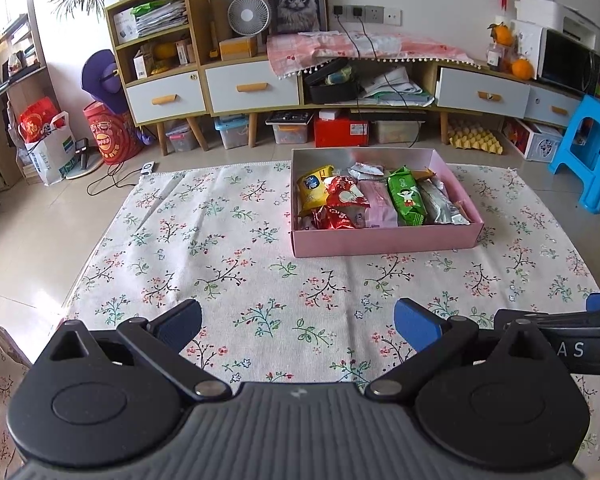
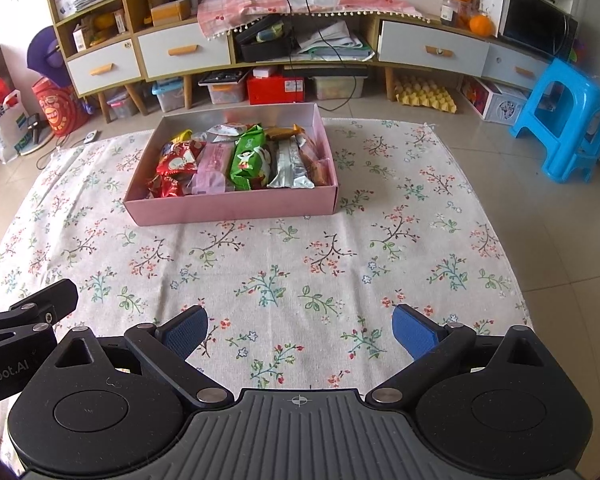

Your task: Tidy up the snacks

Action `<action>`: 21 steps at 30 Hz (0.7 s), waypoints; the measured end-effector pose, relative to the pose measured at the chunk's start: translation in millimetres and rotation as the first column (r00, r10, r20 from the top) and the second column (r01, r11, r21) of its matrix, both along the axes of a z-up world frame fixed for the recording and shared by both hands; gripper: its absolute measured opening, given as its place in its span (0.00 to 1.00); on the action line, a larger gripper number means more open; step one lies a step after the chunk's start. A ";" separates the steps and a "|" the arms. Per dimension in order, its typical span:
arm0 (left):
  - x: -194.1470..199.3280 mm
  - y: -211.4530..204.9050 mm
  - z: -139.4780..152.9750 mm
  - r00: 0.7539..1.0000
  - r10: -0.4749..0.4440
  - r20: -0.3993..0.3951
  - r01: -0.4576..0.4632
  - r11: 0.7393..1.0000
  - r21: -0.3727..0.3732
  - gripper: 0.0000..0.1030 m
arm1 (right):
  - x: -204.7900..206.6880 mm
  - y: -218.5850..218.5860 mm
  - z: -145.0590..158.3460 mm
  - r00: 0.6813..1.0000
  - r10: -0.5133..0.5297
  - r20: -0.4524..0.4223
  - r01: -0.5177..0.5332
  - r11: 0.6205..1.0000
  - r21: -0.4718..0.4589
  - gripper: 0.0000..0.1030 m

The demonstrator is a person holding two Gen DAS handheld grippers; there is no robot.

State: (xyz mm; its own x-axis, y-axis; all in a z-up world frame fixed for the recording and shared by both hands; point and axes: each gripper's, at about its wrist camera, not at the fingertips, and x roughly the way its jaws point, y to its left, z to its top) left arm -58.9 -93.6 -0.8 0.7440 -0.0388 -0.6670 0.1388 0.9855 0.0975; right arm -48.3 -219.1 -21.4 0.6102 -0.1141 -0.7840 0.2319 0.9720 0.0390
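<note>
A pink box (image 1: 384, 242) sits on the floral cloth (image 1: 220, 248), far right of centre in the left wrist view and left of centre in the right wrist view (image 2: 232, 210). It holds several snack packets: a yellow one (image 1: 314, 190), red ones (image 1: 342, 204), a pink one (image 2: 212, 168), a green one (image 2: 250, 158) and a silver one (image 2: 292, 166). My left gripper (image 1: 298, 326) is open and empty, low over the near cloth. My right gripper (image 2: 300, 328) is open and empty, beside it.
The cloth lies on a tiled floor. Behind it stands a long cabinet (image 1: 252, 88) with drawers, storage bins (image 1: 232, 130) and a yellow egg tray (image 1: 476, 138) below. A blue stool (image 2: 564, 120) stands at the right. Bags (image 1: 48, 140) stand at the left.
</note>
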 end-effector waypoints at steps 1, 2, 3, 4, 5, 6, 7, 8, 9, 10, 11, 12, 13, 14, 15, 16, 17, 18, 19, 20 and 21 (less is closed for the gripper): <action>-0.1 -0.5 0.1 1.000 -0.003 0.001 0.003 1.000 0.001 1.00 | 0.2 0.5 -0.4 1.000 0.001 0.000 -0.001 1.000 0.000 0.97; -0.4 -0.7 0.2 1.000 -0.006 0.002 0.006 1.000 0.002 1.00 | 0.5 0.7 -0.5 1.000 0.002 -0.001 -0.002 1.000 -0.001 0.97; -0.6 -0.9 0.1 1.000 -0.007 0.002 0.007 1.000 0.003 1.00 | 0.6 0.9 -0.6 1.000 0.003 -0.002 -0.003 1.000 -0.001 0.97; -0.4 -1.0 0.1 1.000 -0.008 0.003 0.008 1.000 0.004 1.00 | 0.7 1.1 -0.5 1.000 0.003 -0.002 -0.003 1.000 -0.001 0.97; -0.1 -0.9 0.1 1.000 -0.009 0.002 0.009 1.000 0.004 1.00 | 0.7 1.3 -0.6 1.000 0.004 -0.002 -0.004 1.000 -0.002 0.97; 0.5 -1.1 0.0 1.000 -0.009 0.002 0.009 1.000 0.005 1.00 | 0.7 1.4 -0.7 1.000 0.004 -0.002 -0.004 1.000 -0.003 0.97; 0.5 -1.1 0.0 1.000 -0.009 0.002 0.009 1.000 0.005 1.00 | 0.8 1.4 -0.7 1.000 0.005 -0.002 -0.005 1.000 -0.002 0.97; 0.4 -1.2 0.2 1.000 -0.009 0.002 0.009 1.000 0.004 1.00 | 0.8 1.5 -0.8 1.000 0.005 -0.003 -0.005 1.000 -0.002 0.97; 0.3 -1.3 0.2 1.000 -0.009 0.002 0.009 1.000 0.004 1.00 | 0.8 1.5 -0.8 1.000 0.005 -0.003 -0.005 1.000 -0.002 0.97; 0.3 -1.3 0.1 1.000 -0.009 0.003 0.009 1.000 0.004 1.00 | 0.8 1.6 -0.7 1.000 0.004 -0.002 -0.004 1.000 -0.002 0.97; 0.5 -1.4 0.1 1.000 -0.010 0.003 0.010 1.000 0.004 1.00 | 0.8 1.7 -0.7 1.000 0.004 -0.003 -0.004 1.000 -0.002 0.97; 0.3 -1.1 0.1 1.000 -0.010 0.003 0.010 1.000 0.004 1.00 | 0.8 1.7 -0.7 1.000 0.005 -0.002 -0.005 1.000 -0.003 0.97; 0.3 -1.2 0.2 1.000 -0.010 0.005 0.010 1.000 0.005 1.00 | 0.8 1.6 -0.7 1.000 0.005 -0.002 -0.005 1.000 -0.003 0.97; 0.2 -1.2 0.3 1.000 -0.011 0.007 0.011 1.000 0.004 1.00 | 0.8 1.7 -0.7 1.000 0.006 -0.003 -0.006 1.000 -0.003 0.97; 0.5 -1.1 0.6 1.000 -0.012 0.009 0.012 1.000 0.003 1.00 | 0.8 1.8 -0.6 1.000 0.005 -0.003 -0.005 1.000 -0.003 0.97; 0.1 -1.6 0.7 1.000 -0.012 0.010 0.012 1.000 0.003 1.00 | 0.8 1.9 -0.6 1.000 0.005 -0.003 -0.005 1.000 -0.003 0.97; 0.3 -1.9 0.7 1.000 -0.013 0.010 0.013 1.000 0.004 1.00 | 0.8 1.9 -0.6 1.000 0.005 -0.003 -0.005 1.000 -0.003 0.97; 0.0 -1.9 0.6 1.000 -0.012 0.009 0.012 1.000 0.004 1.00 | 0.8 2.0 -0.7 1.000 0.005 -0.003 -0.005 1.000 -0.003 0.97; 0.3 -2.0 0.5 1.000 -0.013 0.008 0.013 1.000 0.005 1.00 | 0.7 2.1 -0.6 1.000 0.005 -0.003 -0.005 1.000 -0.003 0.97; 0.3 -2.1 0.6 1.000 -0.013 0.008 0.013 1.000 0.005 1.00 | 0.7 2.1 -0.6 1.000 0.005 -0.003 -0.005 1.000 -0.003 0.97; 0.3 -2.1 0.7 1.000 -0.013 0.008 0.013 1.000 0.004 1.00 | 0.6 2.3 -0.6 1.000 0.005 -0.002 -0.005 1.000 -0.003 0.97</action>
